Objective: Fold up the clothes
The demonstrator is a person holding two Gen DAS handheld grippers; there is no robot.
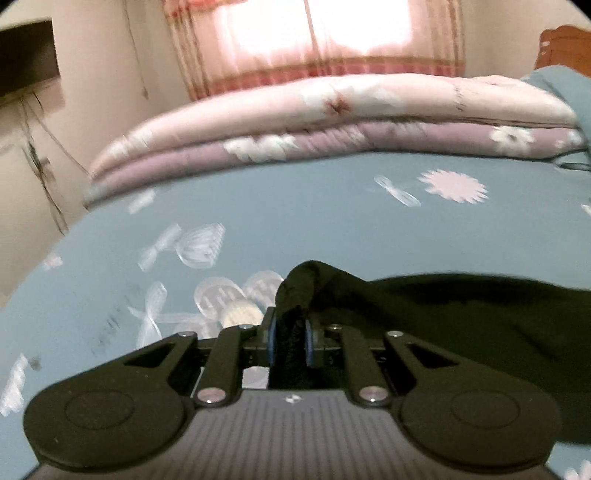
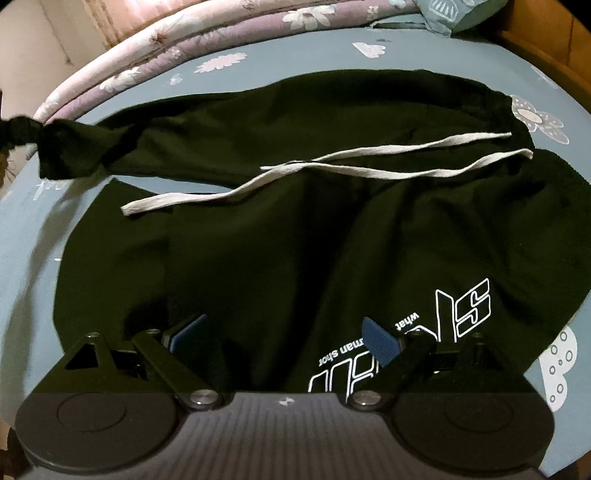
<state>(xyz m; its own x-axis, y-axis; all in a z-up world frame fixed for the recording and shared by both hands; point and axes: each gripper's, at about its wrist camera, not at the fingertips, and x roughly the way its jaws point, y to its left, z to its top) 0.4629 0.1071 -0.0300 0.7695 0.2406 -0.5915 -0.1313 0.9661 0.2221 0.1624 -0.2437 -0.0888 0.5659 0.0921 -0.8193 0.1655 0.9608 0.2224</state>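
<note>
Black shorts (image 2: 295,240) with a white printed logo (image 2: 461,310) and a white drawstring (image 2: 332,173) lie spread on the blue patterned bed sheet (image 2: 29,229). My right gripper (image 2: 284,332) hovers just above the near part of the shorts, open, its blue pads (image 2: 380,341) wide apart with nothing pinched. In the left wrist view my left gripper (image 1: 290,325) is shut on a bunched corner of the shorts (image 1: 461,314), which trail off to the right. In the right wrist view that bunched corner (image 2: 22,127) is lifted at the far left edge.
A folded pink and purple floral quilt (image 1: 332,122) lies across the far side of the bed. Behind it hangs a pink curtain (image 1: 314,44) over a bright window. A wooden headboard (image 1: 565,44) and a blue pillow (image 2: 454,14) are at the right.
</note>
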